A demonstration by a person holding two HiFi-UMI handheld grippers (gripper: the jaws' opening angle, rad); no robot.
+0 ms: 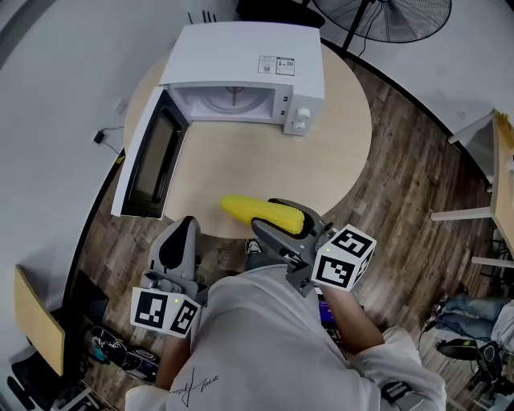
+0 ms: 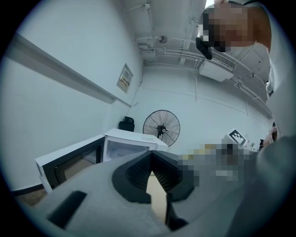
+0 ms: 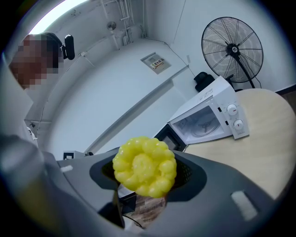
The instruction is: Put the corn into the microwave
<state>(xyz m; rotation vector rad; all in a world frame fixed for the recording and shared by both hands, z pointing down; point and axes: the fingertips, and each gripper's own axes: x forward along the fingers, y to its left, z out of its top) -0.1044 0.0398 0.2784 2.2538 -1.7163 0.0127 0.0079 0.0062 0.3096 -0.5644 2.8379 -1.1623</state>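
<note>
A yellow corn cob (image 1: 259,212) lies crosswise in my right gripper (image 1: 267,217), which is shut on it just over the near edge of the round table (image 1: 329,152). In the right gripper view the corn's end (image 3: 144,165) faces the camera between the dark jaws. The white microwave (image 1: 241,60) stands at the table's far side with its door (image 1: 151,156) swung open to the left and its cavity with a glass plate (image 1: 234,98) in sight. My left gripper (image 1: 180,234) hovers off the table's near-left edge, shut, with nothing in it.
A standing fan (image 1: 385,16) is behind the microwave. A pale desk edge (image 1: 502,168) and white frame stand at the right. A wooden board (image 1: 36,321) and dark clutter (image 1: 120,353) lie on the floor at the lower left.
</note>
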